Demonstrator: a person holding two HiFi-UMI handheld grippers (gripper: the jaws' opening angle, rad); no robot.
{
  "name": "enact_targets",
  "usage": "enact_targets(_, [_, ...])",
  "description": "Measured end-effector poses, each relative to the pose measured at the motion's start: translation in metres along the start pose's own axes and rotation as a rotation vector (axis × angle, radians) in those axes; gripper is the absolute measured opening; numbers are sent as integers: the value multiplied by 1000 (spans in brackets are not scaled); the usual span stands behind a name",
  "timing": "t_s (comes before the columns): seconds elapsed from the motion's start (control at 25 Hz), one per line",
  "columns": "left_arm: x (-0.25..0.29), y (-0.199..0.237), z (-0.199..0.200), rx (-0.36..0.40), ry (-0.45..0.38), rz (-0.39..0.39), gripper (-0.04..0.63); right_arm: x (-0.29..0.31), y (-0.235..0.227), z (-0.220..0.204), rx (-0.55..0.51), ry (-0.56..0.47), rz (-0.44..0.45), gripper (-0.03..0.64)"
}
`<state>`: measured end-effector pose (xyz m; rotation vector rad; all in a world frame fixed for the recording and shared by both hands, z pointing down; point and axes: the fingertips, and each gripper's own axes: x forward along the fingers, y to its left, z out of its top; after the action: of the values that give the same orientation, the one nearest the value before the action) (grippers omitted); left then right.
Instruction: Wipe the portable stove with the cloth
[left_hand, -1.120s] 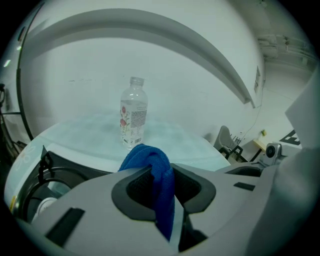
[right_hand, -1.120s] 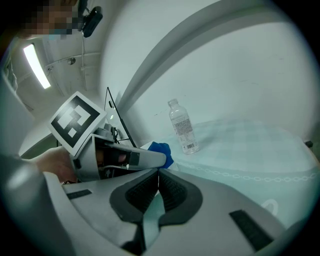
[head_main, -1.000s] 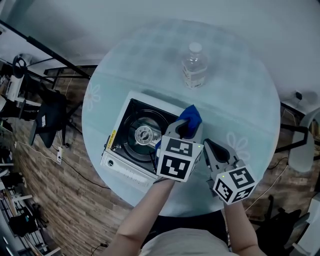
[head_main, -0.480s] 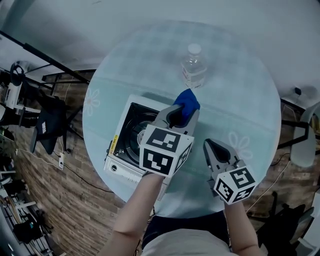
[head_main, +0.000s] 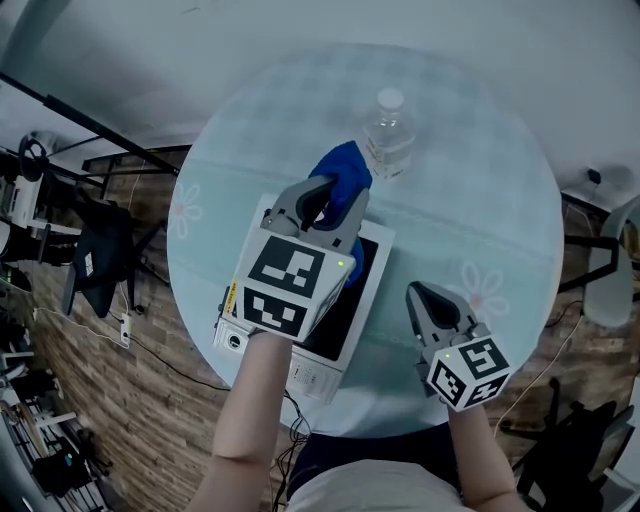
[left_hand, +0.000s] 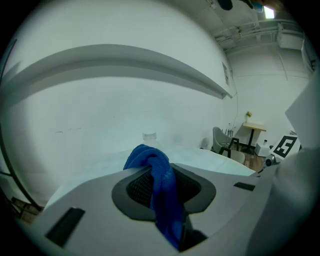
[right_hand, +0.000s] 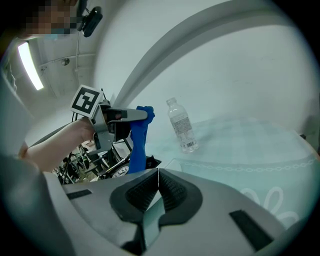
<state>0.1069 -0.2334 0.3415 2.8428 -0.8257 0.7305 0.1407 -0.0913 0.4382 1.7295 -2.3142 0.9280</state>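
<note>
Blue cloth (left_hand: 150, 160) in left claw (head_main: 322, 200), right claw (right_hand: 158, 181) closed

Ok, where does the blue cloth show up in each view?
Head view: blue cloth upper centre, at the left gripper's tips.
Left gripper view: bottom centre, clamped between the jaws.
Right gripper view: left of centre, hanging from the left gripper.
Shared landmark: water bottle, just beyond the cloth.

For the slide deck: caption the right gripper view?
Right gripper shut, empty; left gripper holds the hanging blue cloth, bottle beyond.
</note>
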Motion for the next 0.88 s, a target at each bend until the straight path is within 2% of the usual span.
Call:
enact_targets(0.48, [-14, 32, 25, 75, -101, 25, 95, 2, 1, 5, 3, -20, -25, 21])
enact_targets(0.56, [-8, 31, 18, 95, -74, -5, 95, 3, 1, 3, 6, -19, -31, 21])
enact_targets(0.76, [20, 7, -28, 113, 94, -155, 93, 6, 2, -2, 14, -8, -43, 21])
enact_targets(0.88, [32, -9, -50, 114, 174, -219, 92, 8, 2, -5, 11, -2, -47, 21])
